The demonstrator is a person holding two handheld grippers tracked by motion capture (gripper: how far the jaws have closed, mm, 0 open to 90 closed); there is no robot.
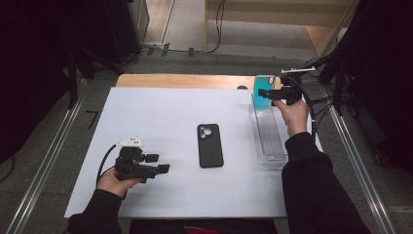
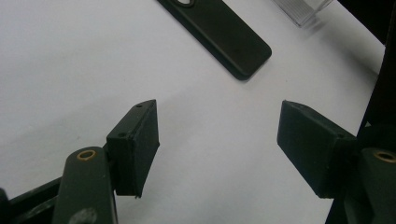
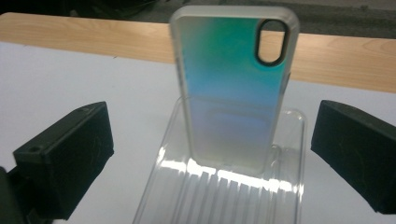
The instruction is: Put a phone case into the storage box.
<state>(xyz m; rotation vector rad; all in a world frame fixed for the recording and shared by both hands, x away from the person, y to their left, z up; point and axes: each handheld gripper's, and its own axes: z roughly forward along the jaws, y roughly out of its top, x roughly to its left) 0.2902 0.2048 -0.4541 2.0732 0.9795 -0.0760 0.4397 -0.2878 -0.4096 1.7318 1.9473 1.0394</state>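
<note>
A black phone case (image 1: 210, 145) lies flat, back up, in the middle of the white table (image 1: 160, 117); its lower corner (image 2: 224, 35) shows in the left gripper view. An iridescent teal phone case (image 3: 233, 88) stands upright in the far end of a clear slotted rack (image 3: 224, 191), also seen from above as case (image 1: 263, 92) and rack (image 1: 269, 134). My right gripper (image 3: 210, 154) is open just in front of that case, jaws on either side and apart from it. My left gripper (image 2: 217, 149) rests open and empty over bare table at the near left (image 1: 158, 164).
A wooden strip (image 1: 180, 80) runs along the table's far edge. Cables (image 1: 319, 105) trail off the right side. Metal rails (image 1: 48, 146) run along the floor on both sides of the table.
</note>
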